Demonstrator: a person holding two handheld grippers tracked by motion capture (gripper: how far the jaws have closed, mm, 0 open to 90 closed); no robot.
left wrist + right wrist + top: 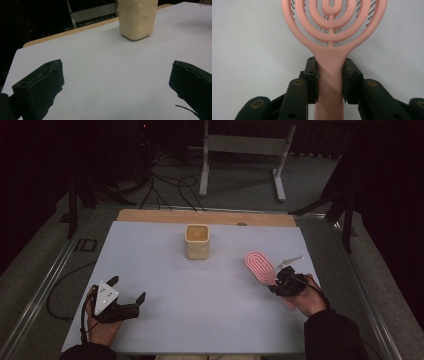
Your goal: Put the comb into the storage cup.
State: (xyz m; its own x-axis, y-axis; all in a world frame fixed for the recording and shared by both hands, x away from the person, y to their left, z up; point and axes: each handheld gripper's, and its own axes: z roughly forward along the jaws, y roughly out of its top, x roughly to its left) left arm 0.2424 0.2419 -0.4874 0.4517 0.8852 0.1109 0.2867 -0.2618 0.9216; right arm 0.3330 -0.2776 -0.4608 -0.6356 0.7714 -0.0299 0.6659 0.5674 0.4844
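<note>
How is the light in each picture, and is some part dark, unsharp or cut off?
High view: table sheet evenly lit, the room behind nearly black, soft focus overall. Left gripper view: beige container cut off at the top, with a soft shadow at its base; the left gripper jaws look dark. Right gripper view: pink brush fairly sharp, its head cropped, a shadow crossing its handle.

Dim room, black surroundings; only the pale table (165, 270) is lit, evenly from above. Soft shadows fall beneath the jaws. Beyond the left jaws the cream cup (137, 18) looks slightly soft, without glare.
</note>
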